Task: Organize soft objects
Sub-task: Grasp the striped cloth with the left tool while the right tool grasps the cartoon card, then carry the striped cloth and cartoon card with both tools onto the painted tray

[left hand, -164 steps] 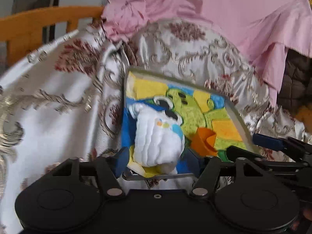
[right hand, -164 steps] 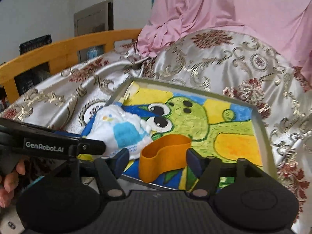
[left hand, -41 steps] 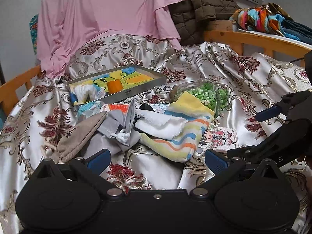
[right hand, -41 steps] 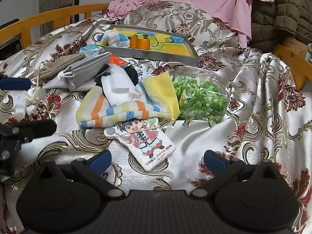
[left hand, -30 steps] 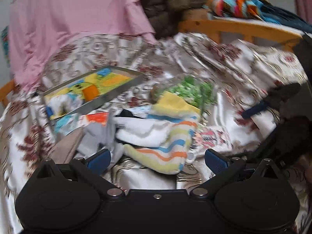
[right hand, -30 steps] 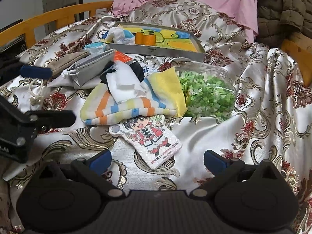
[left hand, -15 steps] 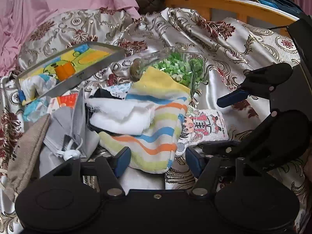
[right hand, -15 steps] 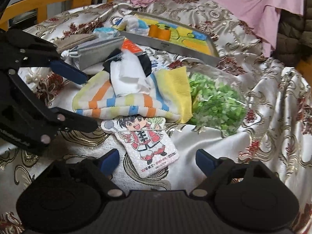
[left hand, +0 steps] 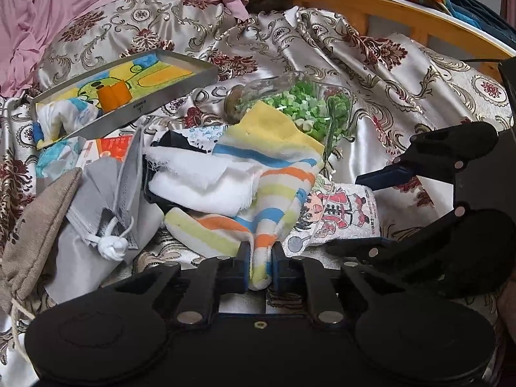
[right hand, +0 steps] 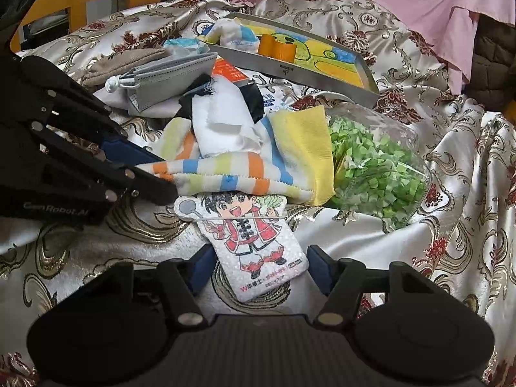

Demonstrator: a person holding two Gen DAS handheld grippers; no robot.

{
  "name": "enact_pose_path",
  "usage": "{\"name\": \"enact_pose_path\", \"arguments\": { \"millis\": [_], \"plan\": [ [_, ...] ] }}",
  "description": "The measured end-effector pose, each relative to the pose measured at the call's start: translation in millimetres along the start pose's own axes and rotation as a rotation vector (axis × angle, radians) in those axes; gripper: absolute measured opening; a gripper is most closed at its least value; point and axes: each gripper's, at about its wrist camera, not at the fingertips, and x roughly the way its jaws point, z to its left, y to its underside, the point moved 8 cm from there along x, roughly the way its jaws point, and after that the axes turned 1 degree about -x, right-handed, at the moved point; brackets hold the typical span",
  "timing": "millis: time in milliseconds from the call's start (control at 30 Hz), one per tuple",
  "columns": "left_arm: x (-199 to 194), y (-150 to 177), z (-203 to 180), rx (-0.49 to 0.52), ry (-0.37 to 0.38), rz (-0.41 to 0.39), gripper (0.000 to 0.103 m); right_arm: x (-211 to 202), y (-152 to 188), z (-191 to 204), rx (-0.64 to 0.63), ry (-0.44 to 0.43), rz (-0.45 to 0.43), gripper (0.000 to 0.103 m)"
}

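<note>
A striped towel [left hand: 277, 174] lies in a heap of soft things on the satin bedspread, under a white cloth [left hand: 200, 187]. My left gripper [left hand: 260, 264] is shut on the towel's near corner; in the right wrist view the left gripper [right hand: 161, 174] pinches the towel [right hand: 225, 174] from the left. A flat pouch printed with a cartoon figure [right hand: 254, 235] lies just in front of the towel. My right gripper [right hand: 260, 267] straddles its near end, jaws closing, the pads close beside the pouch's edges. Seen from the left wrist, the right gripper [left hand: 343, 213] hovers over this pouch [left hand: 335, 213].
A metal tray [left hand: 138, 109] at the back holds an orange band [left hand: 111, 96] and a white-blue sock [left hand: 61, 119]. A glass jar of green bits [left hand: 300, 106] lies behind the towel. A grey mask [left hand: 106, 187] and a beige bag [left hand: 38, 213] lie left.
Both grippers came down from the tray to the heap. The left jaws went from wide open to shut on the towel's corner. The right jaws narrowed around the cartoon pouch.
</note>
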Motion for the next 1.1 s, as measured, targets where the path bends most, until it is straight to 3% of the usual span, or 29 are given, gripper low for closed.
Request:
{"name": "enact_pose_path", "arguments": {
  "millis": [500, 867, 1100],
  "plan": [
    [-60.8, -17.8, 17.6, -0.087, -0.091, -0.111, 0.011, -27.4, -4.5, 6.9, -0.043, 0.036, -0.072, 0.066],
    [-121.4, -34.6, 38.2, -0.361, -0.063, -0.153, 0.011, -79.1, -14.2, 6.2, -0.008, 0.032, -0.227, 0.066],
    [-159.0, -65.1, 47.7, -0.314, -0.135, -0.233, 0.011, -103.1, -21.3, -4.0, 0.042, 0.039, -0.320, 0.066]
  ]
}}
